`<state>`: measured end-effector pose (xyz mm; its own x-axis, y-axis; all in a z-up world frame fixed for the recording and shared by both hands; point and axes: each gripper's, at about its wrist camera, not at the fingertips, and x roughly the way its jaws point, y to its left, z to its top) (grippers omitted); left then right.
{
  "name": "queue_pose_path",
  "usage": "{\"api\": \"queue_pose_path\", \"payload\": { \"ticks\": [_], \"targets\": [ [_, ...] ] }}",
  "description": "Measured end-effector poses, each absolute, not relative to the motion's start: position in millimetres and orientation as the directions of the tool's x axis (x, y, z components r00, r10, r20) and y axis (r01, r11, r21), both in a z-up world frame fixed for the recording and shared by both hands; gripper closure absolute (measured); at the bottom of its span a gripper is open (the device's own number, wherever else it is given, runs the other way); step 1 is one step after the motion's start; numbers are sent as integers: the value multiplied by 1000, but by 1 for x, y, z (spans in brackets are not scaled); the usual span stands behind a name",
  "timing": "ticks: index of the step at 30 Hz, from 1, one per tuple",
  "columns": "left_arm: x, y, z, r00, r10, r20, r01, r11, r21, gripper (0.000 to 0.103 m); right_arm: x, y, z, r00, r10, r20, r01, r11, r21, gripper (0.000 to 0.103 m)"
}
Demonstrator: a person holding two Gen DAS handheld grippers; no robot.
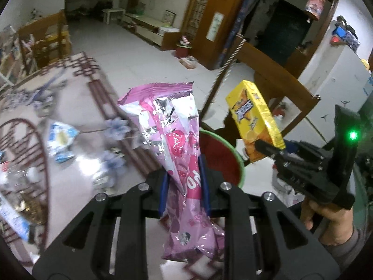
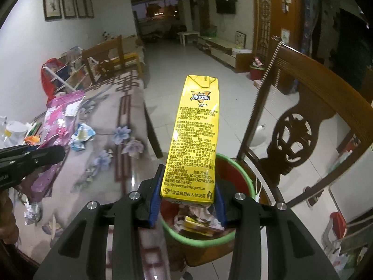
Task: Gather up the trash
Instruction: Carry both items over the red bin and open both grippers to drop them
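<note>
Tiled floor runs back through a dim living room, with a carved wooden chair (image 2: 300, 126) on the right and a flower-patterned worktop (image 2: 121, 135) on the left. Just off the worktop's corner stands a red bin with a green rim (image 2: 242, 170), already holding crumpled wrappers and cartons.

Both hands carry trash. The left hand-held gripper (image 1: 184, 182) is clamped narrow on a pink foil snack bag (image 1: 172, 126), which sticks up past the blue pads (image 1: 202, 175) and hangs crumpled below them. The right hand-held gripper (image 2: 187, 198) is closed on the bottom end of a yellow drink carton (image 2: 193, 137), whose long body points away from the camera. In the right wrist view, the carton's gripped end sits directly above the bin's mouth; in the left wrist view, the bag is beside the rim, nearer the worktop.

The step in hand looks like dropping both pieces. To do it well, bring each piece fully over the opening before letting go, and tip the carton's far end downward so that it doesn't catch the rim. The bag is light and may cling to a pad, so the left pair should open wide.

More trash remains on the worktop: a blue and white wrapper (image 2: 81, 136), a crumpled foil scrap (image 2: 32, 212) and pink packaging (image 2: 63, 114).
</note>
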<state>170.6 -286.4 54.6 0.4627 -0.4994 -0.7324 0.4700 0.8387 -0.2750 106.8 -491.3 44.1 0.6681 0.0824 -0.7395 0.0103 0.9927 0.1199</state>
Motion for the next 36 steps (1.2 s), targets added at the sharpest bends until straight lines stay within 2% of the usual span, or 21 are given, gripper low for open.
{"api": "queue_pose_path", "payload": {
  "ticks": [16, 32, 34, 35, 36],
  "targets": [
    [188, -354, 30, 345, -588, -731, 522, 768, -371, 80, 99, -533, 20, 643, 70, -762, 83, 984, 160, 67],
    [204, -375, 19, 318, -579, -751, 521, 768, -371, 79, 109, -526, 2, 612, 97, -785, 69, 982, 175, 67],
    [207, -377, 21, 325, -578, -748, 515, 772, -373, 72, 110, -526, 1, 612, 98, -785, 69, 982, 176, 66],
    [208, -375, 21, 329, -578, -747, 511, 774, -374, 61, 110, -526, 1, 612, 98, -785, 69, 982, 176, 65],
    [210, -374, 23, 334, -579, -744, 505, 776, -378, 53, 110, -526, 1, 612, 98, -785, 70, 982, 177, 59]
  ]
}}
